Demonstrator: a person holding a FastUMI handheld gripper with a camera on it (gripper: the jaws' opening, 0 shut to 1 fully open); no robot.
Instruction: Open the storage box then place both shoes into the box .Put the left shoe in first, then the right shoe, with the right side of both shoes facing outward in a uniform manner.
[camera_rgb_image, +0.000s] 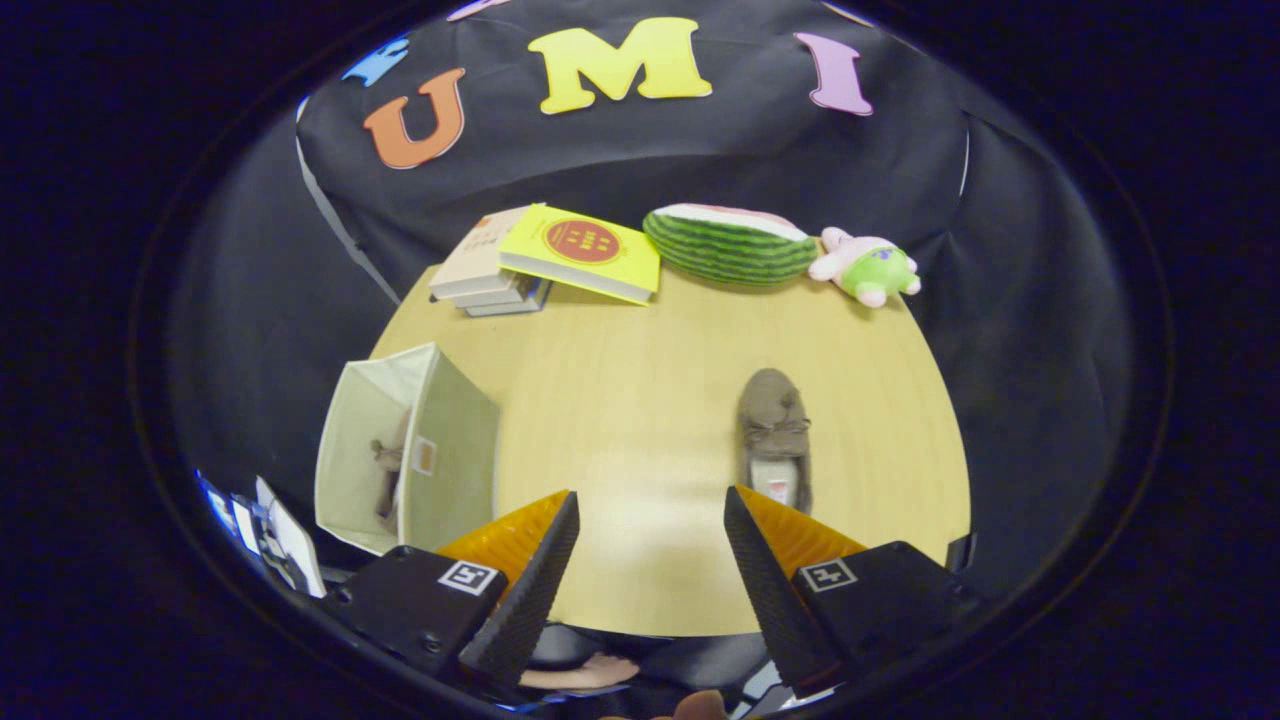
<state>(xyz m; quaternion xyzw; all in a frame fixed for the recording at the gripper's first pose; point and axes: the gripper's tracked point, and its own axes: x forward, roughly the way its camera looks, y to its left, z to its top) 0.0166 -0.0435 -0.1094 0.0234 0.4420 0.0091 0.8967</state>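
Risk: remaining shoe (774, 436) goes into storage box (405, 450) facing opposite way to shoe in box (388, 478); cause would be no turn of wrist before drop. Orientation of boxed shoe hard to read, partly hidden by box wall. Risk: grip on soft collar slips, shoe falls short on table (620, 400). Risk: box is light fabric, nudge from shoe could tip or shift it.

Gripper (650, 520): fingers wide apart, holding nothing, touching nothing. Remaining shoe just ahead of one finger, toe pointing away. Box open, beside other finger.

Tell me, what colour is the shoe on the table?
Greyish brown. The shoe shows best in the gripper view, just ahead of the open fingers.
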